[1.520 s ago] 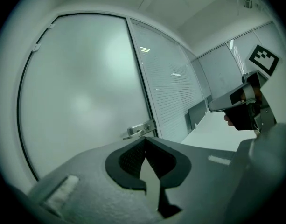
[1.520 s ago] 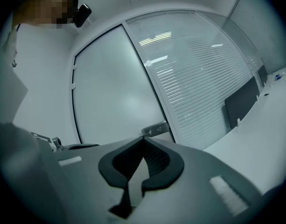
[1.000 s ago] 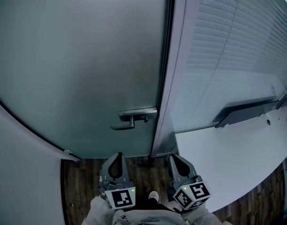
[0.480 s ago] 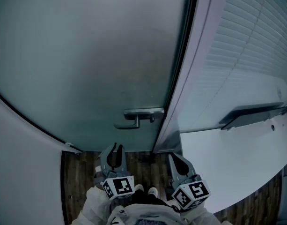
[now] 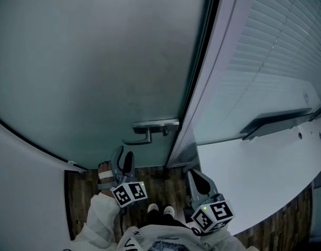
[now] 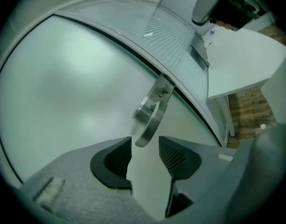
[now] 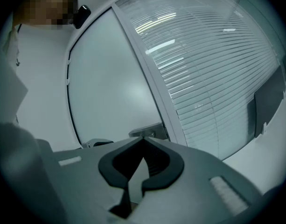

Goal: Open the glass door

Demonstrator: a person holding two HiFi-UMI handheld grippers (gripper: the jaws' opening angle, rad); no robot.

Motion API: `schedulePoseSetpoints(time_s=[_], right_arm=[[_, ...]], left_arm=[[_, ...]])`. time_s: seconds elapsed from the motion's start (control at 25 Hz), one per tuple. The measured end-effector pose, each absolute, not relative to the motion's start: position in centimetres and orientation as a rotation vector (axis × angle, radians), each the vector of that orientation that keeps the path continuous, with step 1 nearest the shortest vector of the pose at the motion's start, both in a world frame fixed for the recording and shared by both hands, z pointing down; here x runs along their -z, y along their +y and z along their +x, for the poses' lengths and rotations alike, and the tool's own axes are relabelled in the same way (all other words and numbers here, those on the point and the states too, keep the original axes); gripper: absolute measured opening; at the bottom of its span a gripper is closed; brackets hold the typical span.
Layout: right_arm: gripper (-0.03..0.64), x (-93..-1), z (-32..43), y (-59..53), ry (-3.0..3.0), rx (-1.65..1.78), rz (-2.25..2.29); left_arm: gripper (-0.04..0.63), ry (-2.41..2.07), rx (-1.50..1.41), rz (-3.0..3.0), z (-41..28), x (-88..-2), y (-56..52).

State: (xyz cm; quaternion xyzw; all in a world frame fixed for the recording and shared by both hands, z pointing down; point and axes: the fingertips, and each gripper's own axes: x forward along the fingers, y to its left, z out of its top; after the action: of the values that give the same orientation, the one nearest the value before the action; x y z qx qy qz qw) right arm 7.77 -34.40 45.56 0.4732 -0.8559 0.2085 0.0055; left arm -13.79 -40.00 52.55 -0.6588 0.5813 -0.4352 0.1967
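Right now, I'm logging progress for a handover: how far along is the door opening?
Done: left gripper is lined up with the lever handle. In hand: its jaws are opening, gripping nothing. Left: grasp the handle, press it, swing the glass door, which looks shut; right gripper shut, empty.

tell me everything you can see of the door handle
The door handle is brushed silver metal: a rounded lever on a flat plate near the right edge of the frosted glass door. It sits level, not pressed. Nothing touches it; the left gripper, fingers opening, lines up just short of its free end.
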Motion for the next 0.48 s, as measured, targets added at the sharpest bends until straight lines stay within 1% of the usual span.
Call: schedulePoseSetpoints(time_s=[0.48], right_arm=[[0.003,-45.6,9.1,-35.3,-2.632,-0.647,1.569]], left_arm=[[0.192,1.414,1.319,-1.676,-14.3,-53.8,-43.5]])
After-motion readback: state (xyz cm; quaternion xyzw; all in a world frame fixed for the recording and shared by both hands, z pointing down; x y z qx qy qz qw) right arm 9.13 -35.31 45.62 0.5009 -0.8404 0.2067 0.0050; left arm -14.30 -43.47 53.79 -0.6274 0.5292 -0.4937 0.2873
